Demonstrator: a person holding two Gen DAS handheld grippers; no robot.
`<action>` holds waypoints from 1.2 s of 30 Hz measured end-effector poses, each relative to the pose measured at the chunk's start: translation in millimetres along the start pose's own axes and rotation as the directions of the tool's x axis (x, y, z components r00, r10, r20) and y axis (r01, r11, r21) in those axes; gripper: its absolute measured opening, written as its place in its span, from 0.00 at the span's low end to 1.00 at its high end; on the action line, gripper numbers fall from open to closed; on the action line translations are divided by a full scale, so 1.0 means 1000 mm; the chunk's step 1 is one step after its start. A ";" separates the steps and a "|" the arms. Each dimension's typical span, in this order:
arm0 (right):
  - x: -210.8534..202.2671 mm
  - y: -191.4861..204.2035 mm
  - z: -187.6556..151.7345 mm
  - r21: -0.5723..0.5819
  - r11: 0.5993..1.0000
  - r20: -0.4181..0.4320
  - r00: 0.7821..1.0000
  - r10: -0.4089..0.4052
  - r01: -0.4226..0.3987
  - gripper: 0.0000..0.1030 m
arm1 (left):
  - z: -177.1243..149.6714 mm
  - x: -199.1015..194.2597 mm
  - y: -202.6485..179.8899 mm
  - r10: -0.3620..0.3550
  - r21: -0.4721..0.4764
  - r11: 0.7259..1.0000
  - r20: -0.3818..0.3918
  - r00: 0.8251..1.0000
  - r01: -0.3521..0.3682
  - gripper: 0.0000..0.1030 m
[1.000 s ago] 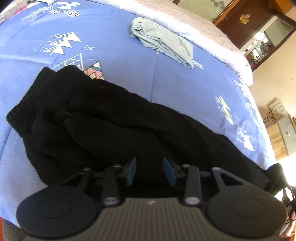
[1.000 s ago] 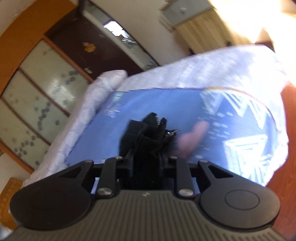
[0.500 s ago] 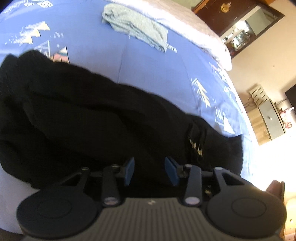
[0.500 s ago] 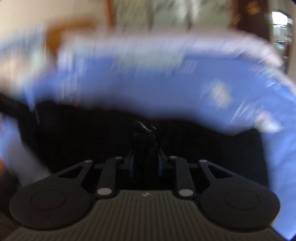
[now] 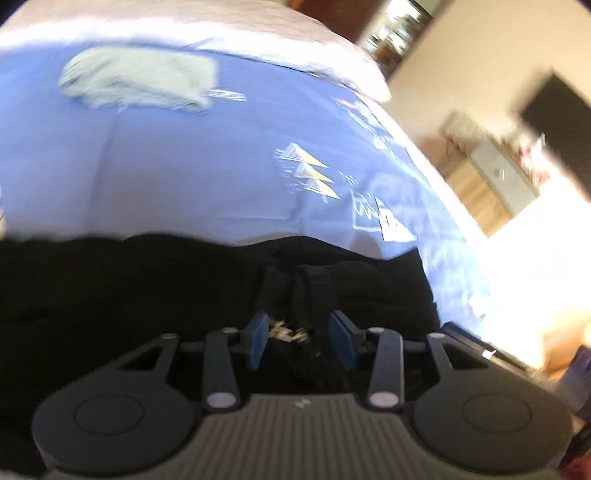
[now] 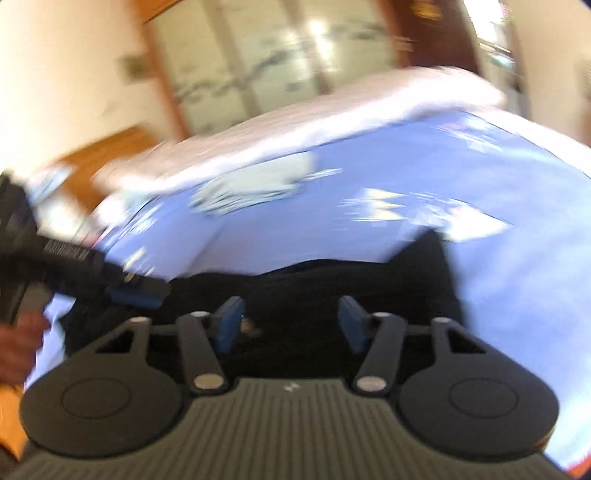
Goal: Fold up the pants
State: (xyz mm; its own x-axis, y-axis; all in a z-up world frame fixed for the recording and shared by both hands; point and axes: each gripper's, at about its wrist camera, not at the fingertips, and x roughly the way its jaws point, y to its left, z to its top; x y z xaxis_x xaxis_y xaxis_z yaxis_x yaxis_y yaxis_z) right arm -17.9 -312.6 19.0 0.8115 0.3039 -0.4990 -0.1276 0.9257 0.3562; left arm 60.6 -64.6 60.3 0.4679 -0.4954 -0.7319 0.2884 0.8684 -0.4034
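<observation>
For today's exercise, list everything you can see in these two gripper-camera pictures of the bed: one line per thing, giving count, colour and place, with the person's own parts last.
Black fabric pants: one, black, spread along the near edge of the bed.
Grey folded garment: one, pale grey, far side of the bed.
Blue printed bedcover: one, blue with white and yellow triangle prints, under both garments.
White quilted border: one, white, far edge of the bed.
Wooden cabinet: one, brown, beside the bed.
Left gripper: one, black with blue pads, over the pants.
Right gripper: one, same colours, jaws opening over the pants.
Hand: one, holding the left gripper.
</observation>
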 end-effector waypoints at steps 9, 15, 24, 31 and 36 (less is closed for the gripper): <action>0.017 -0.045 -0.027 0.116 0.982 -0.113 0.985 -0.133 0.146 0.41 | -0.034 0.079 -0.042 0.316 0.320 0.899 0.004 0.949 -0.300 0.58; 0.009 -0.042 -0.032 0.114 0.985 -0.093 0.988 -0.121 0.131 0.42 | -0.025 0.077 -0.023 0.285 0.196 0.943 -0.063 0.956 -0.268 0.67; 0.027 -0.047 -0.025 0.139 0.979 -0.097 0.986 -0.134 0.147 0.42 | -0.031 0.067 -0.021 0.313 0.154 0.941 -0.054 0.948 -0.302 0.71; 0.032 -0.042 -0.024 0.144 0.974 -0.105 0.981 -0.162 0.176 0.43 | -0.042 0.049 -0.026 0.302 0.152 0.944 -0.048 0.952 -0.292 0.71; 0.033 -0.038 -0.025 0.157 0.969 -0.102 0.979 -0.177 0.191 0.43 | -0.047 0.037 -0.033 0.293 0.181 0.942 -0.036 0.956 -0.282 0.71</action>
State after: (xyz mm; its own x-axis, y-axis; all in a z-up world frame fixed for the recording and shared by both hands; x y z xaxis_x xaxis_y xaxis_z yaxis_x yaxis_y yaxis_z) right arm -0.1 -332.1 -30.7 0.7590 0.1570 -0.6319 0.1212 0.9195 0.3740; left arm 29.4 -110.5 20.5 0.5010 -0.2183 -0.8374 0.2915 0.9537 -0.0742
